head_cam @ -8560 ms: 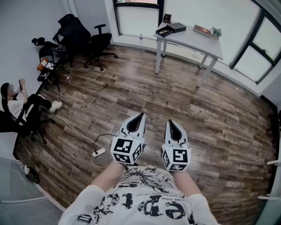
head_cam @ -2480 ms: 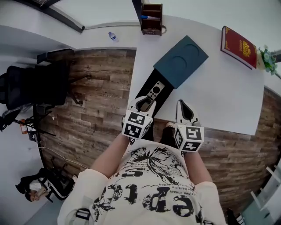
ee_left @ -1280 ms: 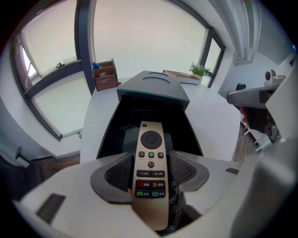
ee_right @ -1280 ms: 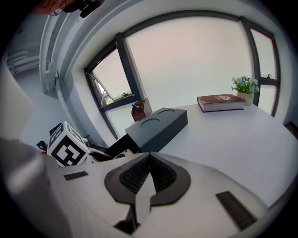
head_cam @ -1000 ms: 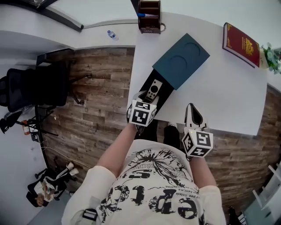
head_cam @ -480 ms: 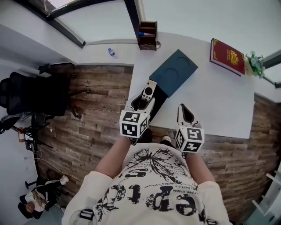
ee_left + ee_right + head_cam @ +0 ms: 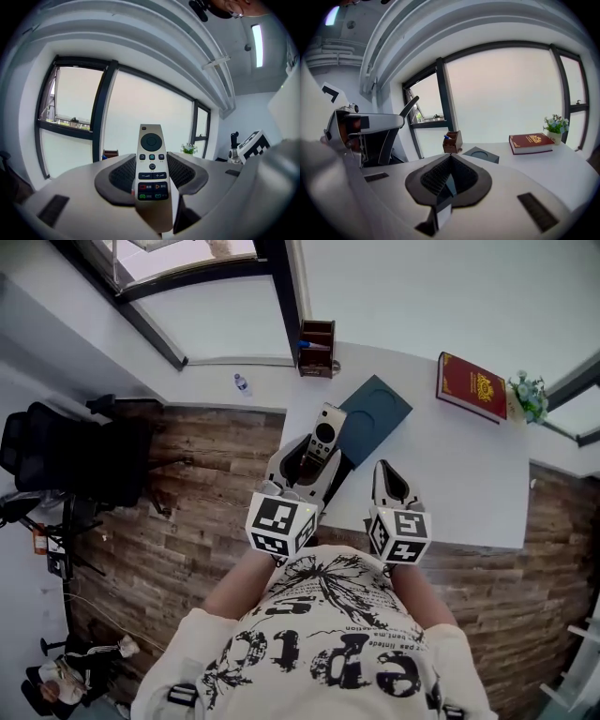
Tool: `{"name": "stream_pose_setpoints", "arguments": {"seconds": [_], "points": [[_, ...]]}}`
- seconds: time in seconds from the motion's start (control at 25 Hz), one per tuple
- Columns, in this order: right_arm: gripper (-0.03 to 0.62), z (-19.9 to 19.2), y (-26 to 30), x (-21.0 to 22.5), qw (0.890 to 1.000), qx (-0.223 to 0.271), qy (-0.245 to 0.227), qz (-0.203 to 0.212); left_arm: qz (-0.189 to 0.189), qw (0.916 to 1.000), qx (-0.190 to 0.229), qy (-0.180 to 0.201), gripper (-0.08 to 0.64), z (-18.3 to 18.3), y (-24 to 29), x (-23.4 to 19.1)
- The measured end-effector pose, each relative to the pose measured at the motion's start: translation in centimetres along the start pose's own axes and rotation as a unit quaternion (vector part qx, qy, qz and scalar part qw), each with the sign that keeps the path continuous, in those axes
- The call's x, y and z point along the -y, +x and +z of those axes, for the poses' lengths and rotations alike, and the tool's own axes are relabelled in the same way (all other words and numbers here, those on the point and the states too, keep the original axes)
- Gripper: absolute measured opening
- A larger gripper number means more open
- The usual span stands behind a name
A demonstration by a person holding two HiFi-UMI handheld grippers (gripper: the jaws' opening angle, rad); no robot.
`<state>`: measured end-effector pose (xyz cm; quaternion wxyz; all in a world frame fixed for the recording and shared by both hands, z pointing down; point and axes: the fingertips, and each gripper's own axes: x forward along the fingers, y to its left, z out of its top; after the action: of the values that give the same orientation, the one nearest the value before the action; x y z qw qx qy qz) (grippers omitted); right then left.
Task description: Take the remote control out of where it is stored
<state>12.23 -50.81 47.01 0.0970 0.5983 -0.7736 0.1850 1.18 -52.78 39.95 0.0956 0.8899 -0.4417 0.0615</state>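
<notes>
Left gripper (image 7: 302,457) jaws clamp the remote (image 7: 324,430), held above the tabletop (image 7: 450,474); right gripper (image 7: 387,472) jaws closed, empty.

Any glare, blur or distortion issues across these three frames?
Head view: strong fisheye, the white table edges bow, light even, no motion blur. Left gripper view: window blown out to white behind the remote control, whose buttons are readable; dark vignette at the corners. Right gripper view: window overexposed too, red book sharp, near jaws soft.
</notes>
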Motion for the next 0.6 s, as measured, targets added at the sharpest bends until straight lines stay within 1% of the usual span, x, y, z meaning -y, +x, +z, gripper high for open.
{"name": "stream_pose_setpoints", "arguments": {"seconds": [0.12, 0.32, 0.44, 0.6], "points": [[0.002, 1.6, 0.0, -0.9, 1.000, 0.022, -0.021, 0.008, 0.008, 0.9986, 0.051, 0.009, 0.218, 2.3, -0.2, -0.1], [0.002, 4.4, -0.5, -1.3, 0.997, 0.062, -0.038, 0.007, 0.008, 0.9953, 0.093, 0.026, 0.218, 4.3, -1.0, 0.6], [0.002, 5.8, -0.7, -2.1, 0.995, 0.079, -0.055, 0.014, 0.019, 0.9931, 0.110, 0.037, 0.218, 5.2, -1.6, 0.4], [0.002, 6.4, -0.7, -3.1, 0.994, 0.088, -0.059, 0.025, 0.037, 0.9929, 0.106, 0.040, 0.218, 5.3, -2.2, -0.3]]}}
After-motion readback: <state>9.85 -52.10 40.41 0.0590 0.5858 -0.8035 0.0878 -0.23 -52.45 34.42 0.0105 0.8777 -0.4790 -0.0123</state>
